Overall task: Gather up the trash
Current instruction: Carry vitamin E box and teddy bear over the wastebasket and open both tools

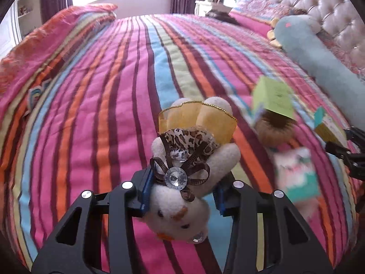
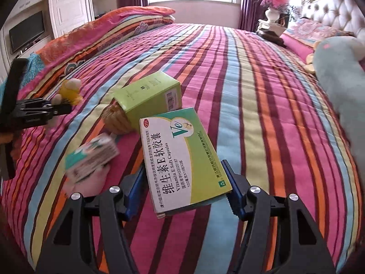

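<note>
My left gripper (image 1: 182,196) is shut on a small white plush toy (image 1: 182,182) with a yellow skirt and brown ribbon, held over the striped bed. My right gripper (image 2: 184,185) is shut on a green and white Vitamin E box (image 2: 180,157), also seen at the right edge of the left wrist view (image 1: 328,130). On the bed lie a green box (image 2: 150,96) resting on a tan ring-shaped object (image 2: 116,118), and a blurred white and teal box (image 2: 91,157). In the left wrist view the green box (image 1: 273,96) and the teal box (image 1: 296,175) show to the right.
The bed has a striped quilt (image 2: 251,114). A long blue plush (image 2: 337,73) lies at the right by the tufted headboard (image 2: 333,11). A folded blanket (image 2: 109,27) lies at the far left. A nightstand with a vase (image 2: 271,16) stands beyond.
</note>
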`<state>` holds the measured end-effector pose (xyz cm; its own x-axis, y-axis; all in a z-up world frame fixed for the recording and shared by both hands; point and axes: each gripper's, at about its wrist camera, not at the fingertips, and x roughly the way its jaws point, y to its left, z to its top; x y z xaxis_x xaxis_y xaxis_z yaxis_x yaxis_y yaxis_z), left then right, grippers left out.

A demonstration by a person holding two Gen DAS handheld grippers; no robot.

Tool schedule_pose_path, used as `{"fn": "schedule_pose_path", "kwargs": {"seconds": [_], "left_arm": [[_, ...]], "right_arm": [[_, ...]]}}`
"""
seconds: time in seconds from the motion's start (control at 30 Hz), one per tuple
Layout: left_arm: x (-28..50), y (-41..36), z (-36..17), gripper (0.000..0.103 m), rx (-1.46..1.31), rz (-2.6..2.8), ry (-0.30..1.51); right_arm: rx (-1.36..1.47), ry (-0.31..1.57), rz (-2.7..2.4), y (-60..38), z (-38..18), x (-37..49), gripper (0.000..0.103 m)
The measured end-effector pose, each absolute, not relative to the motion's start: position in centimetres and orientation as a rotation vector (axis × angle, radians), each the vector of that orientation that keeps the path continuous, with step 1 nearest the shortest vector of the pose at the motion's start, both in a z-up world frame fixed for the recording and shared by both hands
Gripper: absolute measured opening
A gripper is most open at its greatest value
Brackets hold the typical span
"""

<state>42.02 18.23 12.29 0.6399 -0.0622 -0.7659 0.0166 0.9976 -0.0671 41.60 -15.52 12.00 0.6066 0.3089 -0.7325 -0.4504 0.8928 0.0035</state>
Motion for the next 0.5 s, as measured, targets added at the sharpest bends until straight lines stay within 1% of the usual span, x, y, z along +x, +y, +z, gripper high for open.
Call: {"fn": "schedule_pose_path", "kwargs": {"seconds": [0.1,0.2,0.33,0.43,0.5], "left_arm": [[37.0,17.7,13.8,0.043,-0.065,-0.022,0.838],[31.6,16.7,14.7,0.043,-0.09,-0.039,0.814],[21.2,13.9,15.8,0.043,-0.113,-0.09,0.767],[14.2,11.3,15.4,0.043,-0.122,-0.127,0.763],[8.6,8.8,13.9,0.043,-0.101,-0.162,0.787]], "right_arm": [[-0.174,0.79,0.432,-16.5,12.3,38.4,0.06],[-0.176,0.766,0.448,-17.3,12.5,33.2,0.06],[-0.162,0.727,0.506,-18.2,12.9,24.8,0.06],[-0.149,0.694,0.556,-19.1,13.2,17.3,0.06],[-0.136,0.703,0.585,-19.4,12.6,12.5,0.06]]}}
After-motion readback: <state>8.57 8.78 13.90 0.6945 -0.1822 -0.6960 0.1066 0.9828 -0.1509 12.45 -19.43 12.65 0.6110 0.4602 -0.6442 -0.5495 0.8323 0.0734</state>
